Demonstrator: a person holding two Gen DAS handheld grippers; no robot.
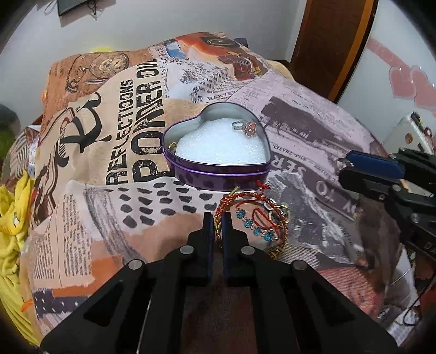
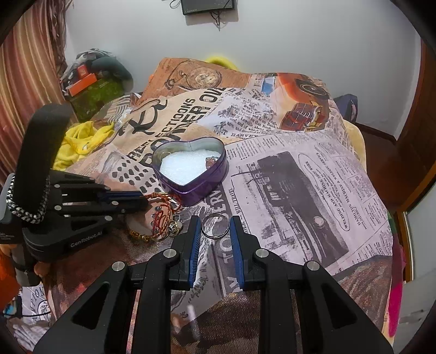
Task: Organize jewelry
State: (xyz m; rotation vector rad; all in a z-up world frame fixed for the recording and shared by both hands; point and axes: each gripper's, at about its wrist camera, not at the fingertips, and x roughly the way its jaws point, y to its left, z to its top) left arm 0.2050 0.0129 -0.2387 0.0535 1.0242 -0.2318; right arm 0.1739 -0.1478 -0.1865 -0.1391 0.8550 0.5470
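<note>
Left gripper (image 1: 217, 222): fingers pressed nearly together, pinching the red-and-gold cord bracelet (image 1: 220, 209) at its left arc. The bracelet sits in a small tangle of jewelry on the bed cover: a strand of blue beads (image 1: 252, 224) and a red thread charm (image 1: 259, 215) inside the loop, and gold beads (image 1: 273, 253) at the near edge. In the right wrist view the same pile (image 2: 163, 217) lies just past the left gripper's tips (image 2: 141, 200).

Right gripper (image 2: 215, 226): fingers spread, holding nothing. A plain silver ring (image 2: 215, 225) lies flat on the cover between the two blue pads (image 2: 194, 239), touching neither as far as I can tell.

Just beyond the pile stands the purple heart-shaped tin (image 1: 218, 174), lid off, lined with white foam (image 1: 220, 144). One silver ring with a pink stone (image 1: 246, 126) rests on the foam near the right lobe. A gold piece (image 1: 171, 147) shows at the tin's left inner wall, mostly hidden.

Everything rests on a bed cover with newspaper print (image 2: 313, 177). Yellow cloth (image 2: 79, 141) lies at the bed's far left side. A dark frame (image 2: 208, 6) hangs on the white wall behind.
</note>
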